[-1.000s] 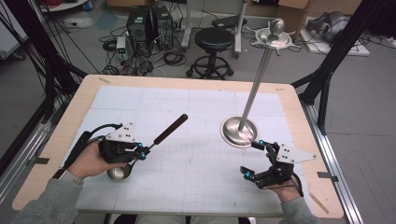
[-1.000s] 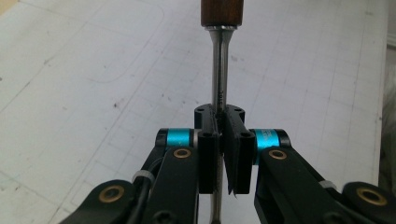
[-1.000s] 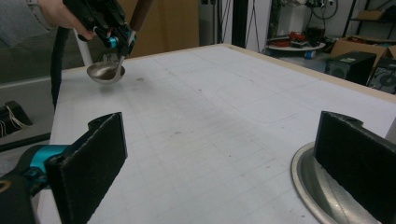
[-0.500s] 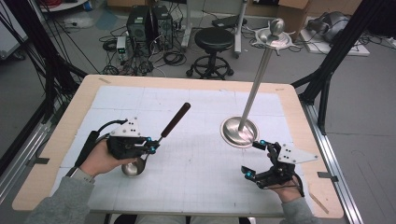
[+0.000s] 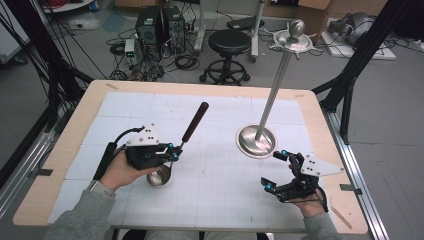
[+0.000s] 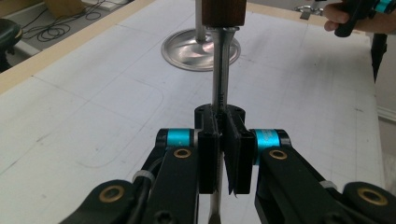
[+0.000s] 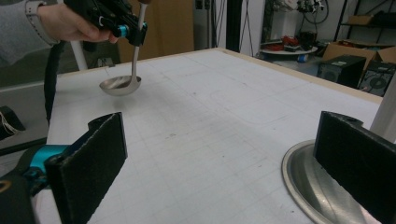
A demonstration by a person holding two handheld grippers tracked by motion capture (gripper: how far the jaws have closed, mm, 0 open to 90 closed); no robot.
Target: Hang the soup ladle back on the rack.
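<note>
High view: the ladle (image 5: 172, 150) is held by the left claw (image 5: 172, 152), which is shut tight on the thin metal stem. The ladle is at the left of the table (image 5: 90, 107), a bit near. Its bowl hangs low on the near side of the claw, and its dark handle points up, far and a little to the right. The stand (image 5: 257, 140) is seen to the right of the ladle, with its round base on the table and its tall pole leaning up to hooks at the top. The right claw (image 5: 278, 171) is held wide open with nothing in it, near the base of the stand and on its near side. The stand is closer to the right claw, but the ladle is in the left one.

Left claw view: the two pads (image 6: 209, 154) are pressed on the stem of the ladle (image 6: 219, 81). The stem runs straight ahead, and the stand's base (image 6: 187, 49) lies right behind it, farther off.

Right claw view: the pads (image 7: 95, 161) are seen far apart and bare. The ladle (image 7: 122, 84) hangs from the left claw (image 7: 132, 32) at the far left, well apart. The stand's base (image 7: 303, 182) is just beside the right pad.

It is judged that the ladle has to be carried to the right and lifted so it can be hung on the stand.
</note>
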